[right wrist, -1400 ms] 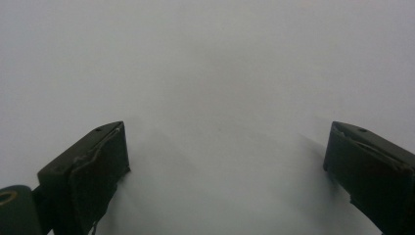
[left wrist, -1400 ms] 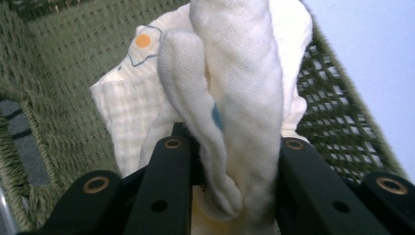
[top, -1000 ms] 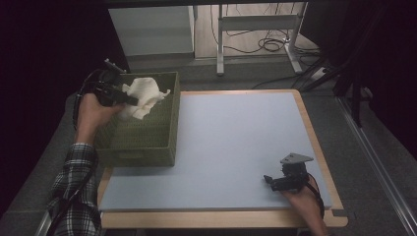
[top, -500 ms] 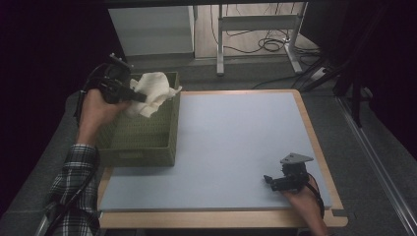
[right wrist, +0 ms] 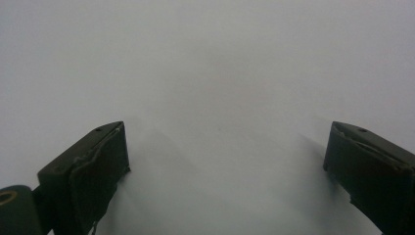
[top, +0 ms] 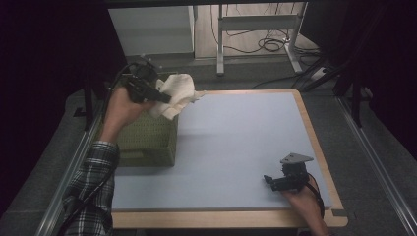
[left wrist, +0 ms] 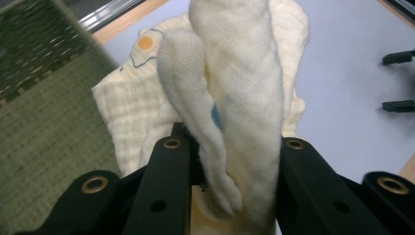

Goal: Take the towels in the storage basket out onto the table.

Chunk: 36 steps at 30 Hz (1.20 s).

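Note:
A cream cloth [top: 178,94] with small printed marks hangs bunched from my left gripper [top: 164,98], which is shut on it above the right rim of the green woven basket [top: 147,140]. Seen from the left gripper view, folds of the cloth [left wrist: 244,98] are pinched between the two black jaws, and the far-off tips of the other gripper [left wrist: 399,81] show at the right edge. My right gripper [top: 269,181] rests low on the pale blue mat near the table's front right corner, open, with nothing between its fingers [right wrist: 85,171].
The pale blue mat [top: 236,142] covers the wooden-edged table. The basket stands at its left side. Behind the table are a grey cabinet [top: 152,29], desk legs and cables on the floor. Metal rails run along both sides.
My left gripper has lifted the cloth out of the basket and carried it up and to the right, over the basket's rim. The right gripper has stayed put.

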### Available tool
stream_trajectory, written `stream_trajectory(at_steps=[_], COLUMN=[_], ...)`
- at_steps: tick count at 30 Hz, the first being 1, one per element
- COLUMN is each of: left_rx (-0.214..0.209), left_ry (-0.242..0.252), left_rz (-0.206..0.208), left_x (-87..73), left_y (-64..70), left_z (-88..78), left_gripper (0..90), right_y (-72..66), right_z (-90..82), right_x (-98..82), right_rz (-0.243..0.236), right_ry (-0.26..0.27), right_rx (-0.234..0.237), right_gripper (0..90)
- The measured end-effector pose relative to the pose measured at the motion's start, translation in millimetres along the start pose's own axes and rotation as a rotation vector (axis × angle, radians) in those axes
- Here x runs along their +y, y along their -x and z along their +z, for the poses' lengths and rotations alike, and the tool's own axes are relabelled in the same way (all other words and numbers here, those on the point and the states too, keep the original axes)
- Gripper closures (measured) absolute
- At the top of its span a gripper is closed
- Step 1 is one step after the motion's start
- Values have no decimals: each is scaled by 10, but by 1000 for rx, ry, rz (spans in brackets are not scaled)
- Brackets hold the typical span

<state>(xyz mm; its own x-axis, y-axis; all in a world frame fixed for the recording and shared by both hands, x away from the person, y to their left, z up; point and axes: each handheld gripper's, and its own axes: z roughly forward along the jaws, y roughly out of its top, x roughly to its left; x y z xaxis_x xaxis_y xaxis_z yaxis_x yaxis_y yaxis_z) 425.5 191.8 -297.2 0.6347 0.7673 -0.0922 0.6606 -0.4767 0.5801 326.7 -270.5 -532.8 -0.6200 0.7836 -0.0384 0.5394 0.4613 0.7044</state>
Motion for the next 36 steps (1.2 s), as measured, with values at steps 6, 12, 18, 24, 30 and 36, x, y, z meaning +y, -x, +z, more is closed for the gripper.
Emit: stream_trajectory(at_steps=[6,12,18,24,30,36], left_rx=[-30,-71,-92,-119,-125,-107], left_ry=[-5,-7,-25,-62,-85,-93], left_rz=[43,78,121,175,203,220], left_x=[133,242,313,384,406,387], left_y=[198,398,563,774,929,1037], left_z=[192,427,652,967,1240,1477], left_gripper=[754,751,749,746,745,745], right_y=[3,2,1,0,1,1], right_z=[1,0,0,1,1,1], right_x=[0,0,0,-1,-1,-1], right_rz=[-4,-3,-3,-1,-2,-3], right_ry=[2,1,2,2,2,2], right_rx=[1,1,1,2,1,1], right_gripper=[29,29,29,29,29,29])
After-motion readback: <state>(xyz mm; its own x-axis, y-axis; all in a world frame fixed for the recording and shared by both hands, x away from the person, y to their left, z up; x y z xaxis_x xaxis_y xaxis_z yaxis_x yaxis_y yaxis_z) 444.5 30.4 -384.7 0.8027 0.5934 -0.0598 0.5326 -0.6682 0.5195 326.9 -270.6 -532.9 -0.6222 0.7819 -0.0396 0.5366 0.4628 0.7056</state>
